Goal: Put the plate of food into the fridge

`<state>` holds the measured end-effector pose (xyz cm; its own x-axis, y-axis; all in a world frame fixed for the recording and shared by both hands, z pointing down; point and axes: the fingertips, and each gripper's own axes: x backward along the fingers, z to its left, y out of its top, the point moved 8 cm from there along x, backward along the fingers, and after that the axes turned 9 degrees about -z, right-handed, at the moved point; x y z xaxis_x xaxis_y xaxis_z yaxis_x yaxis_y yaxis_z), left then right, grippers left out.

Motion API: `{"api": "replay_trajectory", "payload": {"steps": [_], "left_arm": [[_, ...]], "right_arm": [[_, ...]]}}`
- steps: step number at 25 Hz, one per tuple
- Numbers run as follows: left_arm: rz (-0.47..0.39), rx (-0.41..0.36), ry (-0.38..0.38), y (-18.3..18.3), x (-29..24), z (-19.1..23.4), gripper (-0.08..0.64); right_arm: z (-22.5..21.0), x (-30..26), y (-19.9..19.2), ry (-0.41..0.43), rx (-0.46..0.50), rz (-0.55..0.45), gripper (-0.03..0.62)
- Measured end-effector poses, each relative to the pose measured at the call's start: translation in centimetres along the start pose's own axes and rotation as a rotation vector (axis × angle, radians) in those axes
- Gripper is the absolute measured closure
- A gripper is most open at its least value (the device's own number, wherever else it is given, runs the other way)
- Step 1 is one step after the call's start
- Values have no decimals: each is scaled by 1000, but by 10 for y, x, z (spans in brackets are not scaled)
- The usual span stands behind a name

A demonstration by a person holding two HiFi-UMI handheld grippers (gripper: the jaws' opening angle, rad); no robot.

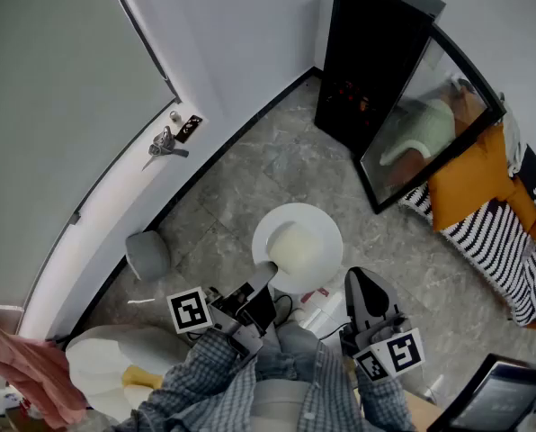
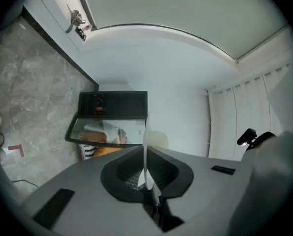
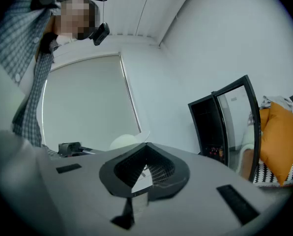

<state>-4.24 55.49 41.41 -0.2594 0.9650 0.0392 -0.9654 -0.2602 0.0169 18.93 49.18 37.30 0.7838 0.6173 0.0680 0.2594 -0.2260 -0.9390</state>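
A white plate (image 1: pixel 270 230) carrying a pale mound of food (image 1: pixel 297 248) hangs over the stone floor in the head view. My left gripper (image 1: pixel 266 282) is shut on the plate's near left rim; in the left gripper view the plate (image 2: pixel 145 146) shows edge-on, running into the closed jaws of the left gripper (image 2: pixel 146 183). My right gripper (image 1: pixel 352 277) is at the near right rim, and the right gripper (image 3: pixel 140 181) looks shut on a white sliver of that rim, with the food (image 3: pixel 124 141) just beyond. The black fridge (image 1: pixel 367 61) stands ahead with its glass door (image 1: pixel 421 124) swung open.
A white wall with a door and its metal handle (image 1: pixel 165 142) runs along the left. A grey bin (image 1: pixel 148 255) sits by the skirting. An orange cushion (image 1: pixel 470 183) and striped blanket (image 1: pixel 497 241) lie right of the fridge. A pink cloth (image 1: pixel 25 372) is at the near left.
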Motion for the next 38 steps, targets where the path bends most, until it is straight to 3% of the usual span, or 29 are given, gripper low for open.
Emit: {"api": "replay_trajectory", "payload": {"steps": [7, 12, 19, 23, 27, 35, 38], "left_arm": [[45, -11, 12, 4, -5, 0, 543], [86, -25, 22, 16, -8, 0, 543], [118, -41, 37, 26, -12, 4, 543], [135, -52, 56, 37, -14, 5, 543], [147, -55, 65, 46, -14, 5, 543], [210, -63, 82, 63, -16, 7, 542], [220, -61, 93, 69, -14, 11, 543]], "right_arm": [[-1, -1, 3, -52, 4, -32, 586], [2, -3, 5, -129, -76, -63, 584], [-3, -10, -9, -185, -237, -16, 584], [-3, -21, -18, -194, -467, -50, 580], [4, -33, -26, -177, -595, -72, 496], [23, -59, -42, -166, -615, 2, 489], [24, -63, -48, -178, -591, 24, 520]]}}
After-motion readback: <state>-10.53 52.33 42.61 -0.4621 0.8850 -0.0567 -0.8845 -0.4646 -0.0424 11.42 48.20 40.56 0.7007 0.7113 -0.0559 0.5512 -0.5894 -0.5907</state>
